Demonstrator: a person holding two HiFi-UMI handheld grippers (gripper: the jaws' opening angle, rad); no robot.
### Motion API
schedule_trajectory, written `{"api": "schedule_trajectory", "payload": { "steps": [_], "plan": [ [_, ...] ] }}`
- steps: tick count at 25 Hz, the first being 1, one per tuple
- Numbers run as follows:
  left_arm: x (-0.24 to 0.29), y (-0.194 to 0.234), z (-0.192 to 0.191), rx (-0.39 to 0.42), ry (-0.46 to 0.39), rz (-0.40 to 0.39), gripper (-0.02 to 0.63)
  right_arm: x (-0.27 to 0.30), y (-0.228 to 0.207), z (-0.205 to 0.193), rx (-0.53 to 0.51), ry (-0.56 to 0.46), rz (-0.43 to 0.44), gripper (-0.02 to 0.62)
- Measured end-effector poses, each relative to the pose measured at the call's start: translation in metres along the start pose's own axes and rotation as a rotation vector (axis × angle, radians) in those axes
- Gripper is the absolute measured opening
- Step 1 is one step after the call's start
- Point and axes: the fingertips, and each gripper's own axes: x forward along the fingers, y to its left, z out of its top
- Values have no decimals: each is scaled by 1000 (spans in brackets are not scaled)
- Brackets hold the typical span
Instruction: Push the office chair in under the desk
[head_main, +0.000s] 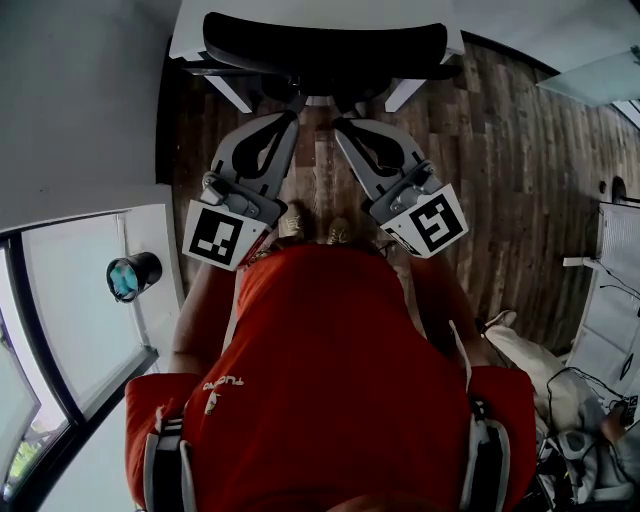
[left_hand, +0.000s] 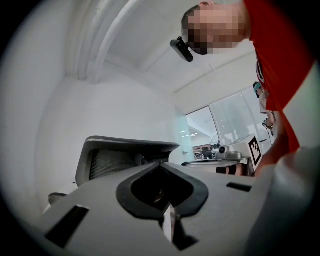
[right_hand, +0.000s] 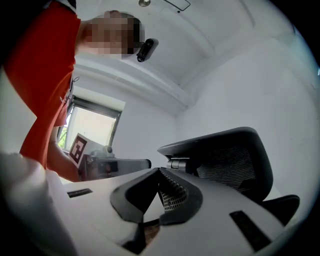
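Left gripper (head_main: 291, 108): jaws closed, tips together, nothing between them. In the left gripper view the two jaws meet at a single point, and the office chair (head_main: 325, 45) stands directly ahead of that point, its mesh backrest upright and facing the jaws.

Right gripper (head_main: 341, 120): jaws closed, tips together, nothing between them. In the right gripper view the backrest rises ahead of the jaw tips and slightly to their right.

Both grippers point forward and converge on the rear of the backrest. The left tips sit just beside the right tips, below the backrest's top edge. Whether the tips touch the chair cannot be determined.

The backrest lies at the near edge of the white desk (head_main: 190, 30), beyond the jaws. The desk's white legs (head_main: 232, 95) flank the chair to either side of the jaw tips. The seat is hidden below the backrest and the desk.

The wooden floor (head_main: 500, 150) extends beneath and to the right of the jaws. The marker cubes (head_main: 222, 235) sit at the rear of each gripper, against the person's red shirt (head_main: 330, 370).
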Motion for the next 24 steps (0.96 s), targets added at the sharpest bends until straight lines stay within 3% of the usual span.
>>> {"api": "schedule_trajectory", "payload": {
  "steps": [24],
  "plan": [
    [-6,21,-6,-10,4,-13,9,18,0,-4,-7,8,3,25]
  ]
}}
